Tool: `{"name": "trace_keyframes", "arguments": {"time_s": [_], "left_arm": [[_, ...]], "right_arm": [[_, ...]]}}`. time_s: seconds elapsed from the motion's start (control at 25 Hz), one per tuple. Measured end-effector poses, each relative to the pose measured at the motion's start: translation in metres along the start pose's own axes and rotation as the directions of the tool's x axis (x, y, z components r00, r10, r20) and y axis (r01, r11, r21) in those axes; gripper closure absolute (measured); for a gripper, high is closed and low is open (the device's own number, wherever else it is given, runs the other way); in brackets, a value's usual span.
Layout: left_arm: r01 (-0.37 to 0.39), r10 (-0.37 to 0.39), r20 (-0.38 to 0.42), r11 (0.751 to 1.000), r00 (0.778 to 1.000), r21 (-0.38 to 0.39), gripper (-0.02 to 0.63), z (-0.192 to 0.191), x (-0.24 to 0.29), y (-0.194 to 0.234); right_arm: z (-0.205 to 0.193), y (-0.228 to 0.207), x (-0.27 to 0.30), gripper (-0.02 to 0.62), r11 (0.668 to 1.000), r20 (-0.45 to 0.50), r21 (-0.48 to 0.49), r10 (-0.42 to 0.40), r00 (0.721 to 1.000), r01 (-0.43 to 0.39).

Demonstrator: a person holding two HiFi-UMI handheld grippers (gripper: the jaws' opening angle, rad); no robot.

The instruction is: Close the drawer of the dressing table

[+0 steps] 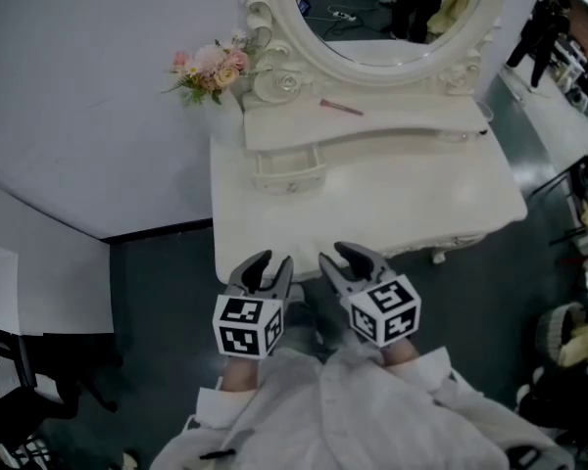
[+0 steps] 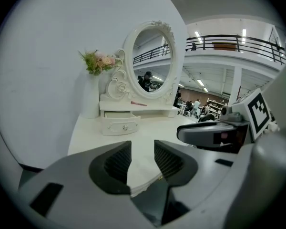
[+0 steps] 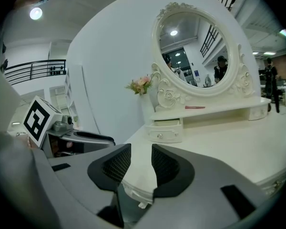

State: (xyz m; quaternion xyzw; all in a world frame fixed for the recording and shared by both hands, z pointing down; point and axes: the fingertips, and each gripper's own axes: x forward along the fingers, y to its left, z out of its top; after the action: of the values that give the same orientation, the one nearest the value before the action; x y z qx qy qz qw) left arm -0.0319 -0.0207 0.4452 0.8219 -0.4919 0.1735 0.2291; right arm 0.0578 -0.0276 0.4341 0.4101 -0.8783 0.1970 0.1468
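The white dressing table stands in front of me with an oval mirror at its back. A small drawer under the left end of the mirror shelf is pulled partly out; it also shows as the drawer and the drawer in the gripper views. My left gripper and right gripper hover side by side at the table's near edge, well short of the drawer. The left gripper is open with only the table edge behind its gap. The right gripper is open too, holding nothing.
A vase of pink flowers stands at the table's back left corner. A thin pink stick lies on the shelf. A white partition wall runs along the left; a black chair and clutter flank the dark floor.
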Motion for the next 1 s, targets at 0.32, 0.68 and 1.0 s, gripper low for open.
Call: {"name": "trace_keyframes", "arguments": {"time_s": [0.32, 0.68, 1.0], "left_arm": [[0.014, -0.014, -0.002, 1.000, 1.000, 0.015, 0.476, 0.030, 0.032, 0.036], [0.033, -0.033, -0.007, 0.999, 0.999, 0.034, 0.476, 0.062, 0.063, 0.079], [0.061, -0.060, -0.021, 0.997, 0.998, 0.049, 0.474, 0.076, 0.087, 0.108]], "right_arm": [[0.028, -0.019, 0.042, 0.479, 1.000, 0.001, -0.008, -0.015, 1.000, 0.015], [0.060, -0.034, 0.091, 0.479, 0.999, -0.004, -0.020, -0.035, 0.999, 0.035], [0.071, -0.040, 0.126, 0.479, 0.999, -0.031, -0.019, -0.036, 0.999, 0.035]]}}
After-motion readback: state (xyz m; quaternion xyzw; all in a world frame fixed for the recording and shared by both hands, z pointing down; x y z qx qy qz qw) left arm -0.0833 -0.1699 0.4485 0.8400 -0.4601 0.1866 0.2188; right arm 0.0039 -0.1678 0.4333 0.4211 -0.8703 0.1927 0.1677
